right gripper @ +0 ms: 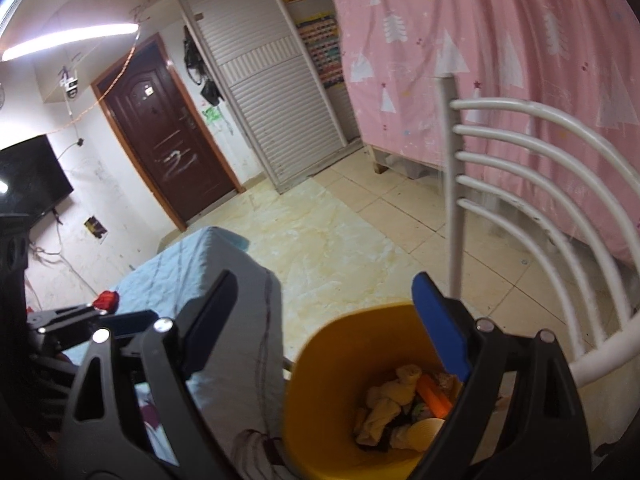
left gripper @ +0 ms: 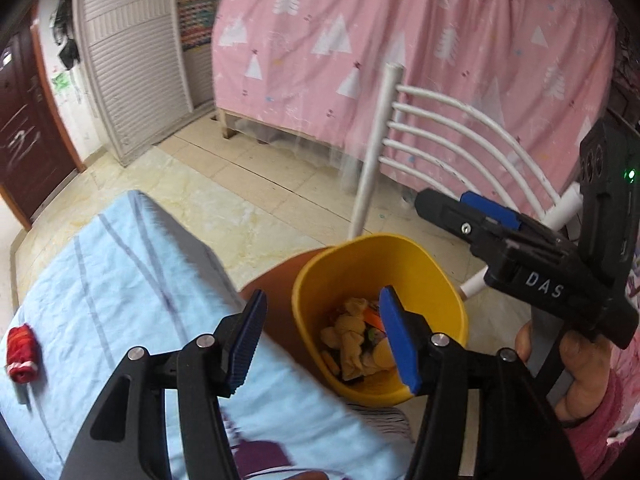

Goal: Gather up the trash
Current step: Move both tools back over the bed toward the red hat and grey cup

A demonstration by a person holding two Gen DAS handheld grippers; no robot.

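A: What's under the left tongs (left gripper: 322, 340)?

B: A yellow bin (left gripper: 308, 280), standing on the floor just beside the desk (left gripper: 120, 280) with its pale blue striped cloth. The left tongs hang over the bin's near rim, jaws parted about halfway, nothing between the blue pads.

A: And inside the bin?

B: Trash (left gripper: 352, 340): crumpled yellowish tissue or cloth, an orange piece, some dark scraps and a pale rounded thing low down. I can't name the smaller bits.

A: The right tongs (right gripper: 336, 328)?

B: Spread wide and empty, held in a hand (left gripper: 576, 368) to the right of the left tongs. From their own camera the bin (right gripper: 320, 380) sits below and between the jaws, the same trash (right gripper: 400, 404) at its bottom.

A: Anything on the desk?

B: A small red wrapper (left gripper: 22, 354), well to the left of the left tongs. A white chair (left gripper: 460, 120) stands beyond the bin, in front of a pink curtain (left gripper: 400, 40).
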